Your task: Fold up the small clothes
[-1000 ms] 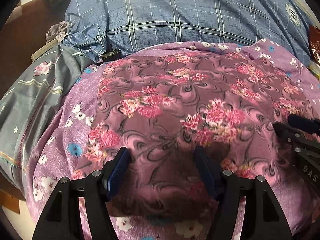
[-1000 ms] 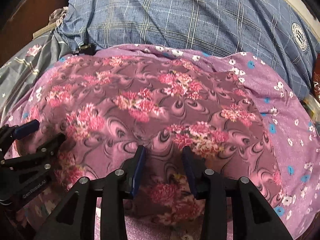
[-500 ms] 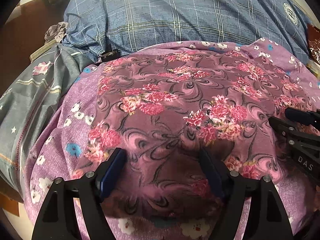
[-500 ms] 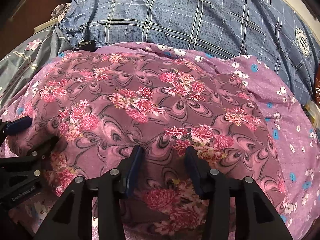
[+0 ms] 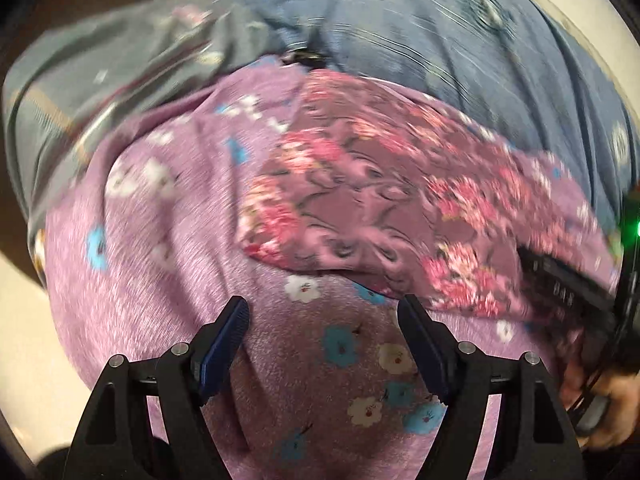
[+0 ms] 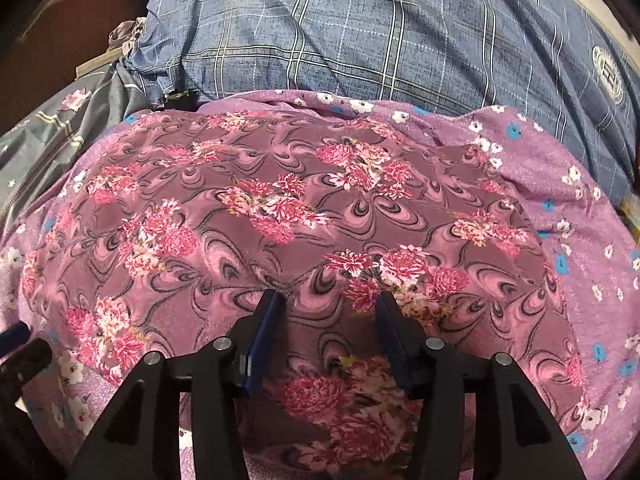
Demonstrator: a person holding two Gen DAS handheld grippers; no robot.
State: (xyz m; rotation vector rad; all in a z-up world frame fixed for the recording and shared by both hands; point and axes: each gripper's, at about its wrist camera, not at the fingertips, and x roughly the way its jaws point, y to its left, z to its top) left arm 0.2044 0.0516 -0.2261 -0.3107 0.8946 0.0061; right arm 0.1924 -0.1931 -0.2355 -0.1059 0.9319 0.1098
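garment to fold: a mauve cloth with pink flower clusters and dark swirls (image 6: pixel 304 216), lying spread flat on top of a lilac blanket; in the left wrist view we see it (image 5: pixel 384 200) up and to the right of the jaws, blurred.
lilac blanket: purple fabric with small white and blue flowers (image 6: pixel 580 208), showing around the edges of the garment; in the left view it (image 5: pixel 168 248) fills the lower half.
left gripper: ours in the left hand (image 5: pixel 322 328), jaws standing wide apart over the bare lilac blanket, nothing between the pads; the garment's near edge lies just beyond the fingertips.
right gripper: ours in the right hand (image 6: pixel 328 312), jaws opening, partly apart; the flowered garment lies beneath and between the fingers, and we cannot see the pads pressing on it.
blue checked cloth: a large plaid fabric with round emblems (image 6: pixel 380 36), behind the blanket's far edge.
grey cloth: a grey fabric with stars and stripes (image 6: pixel 52 136), at the far left beside the blanket.
person's hand: partly seen at the lower right of the left view (image 5: pixel 616 412), holding the other gripper.
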